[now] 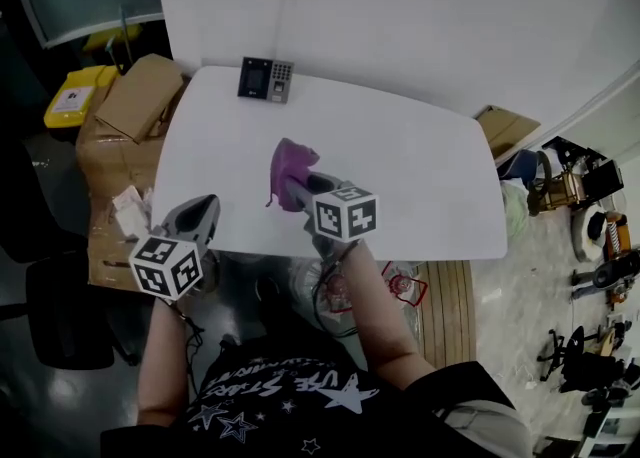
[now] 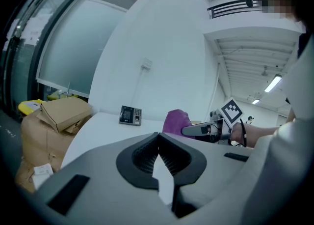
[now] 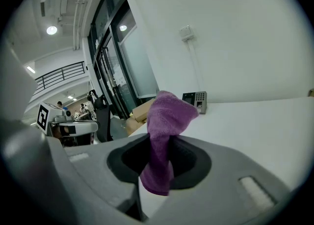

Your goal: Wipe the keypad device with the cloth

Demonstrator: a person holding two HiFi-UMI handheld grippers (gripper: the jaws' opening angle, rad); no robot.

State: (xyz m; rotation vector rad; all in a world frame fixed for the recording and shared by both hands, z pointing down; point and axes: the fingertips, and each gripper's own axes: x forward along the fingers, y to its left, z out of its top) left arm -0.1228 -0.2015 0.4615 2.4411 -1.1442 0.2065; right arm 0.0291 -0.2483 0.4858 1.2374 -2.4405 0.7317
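1. The cloth point(image 3: 169, 113) is clamped in the right gripper point(image 3: 158, 157); it is judged soft and light, and best pinched at a bunched fold.
2. The keypad device point(image 1: 265, 79) is seen well ahead on the worktop point(image 1: 420, 166).
3. The left gripper point(image 2: 158, 146) is closed and empty.

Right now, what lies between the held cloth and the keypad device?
Only bare white table between cloth and keypad device, per the head view.

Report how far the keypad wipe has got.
Done: purple cloth clamped in the right claw. In hand: it is held over the table. Left: all wiping; the keypad device stands apart at the far edge, left claw shut, empty.
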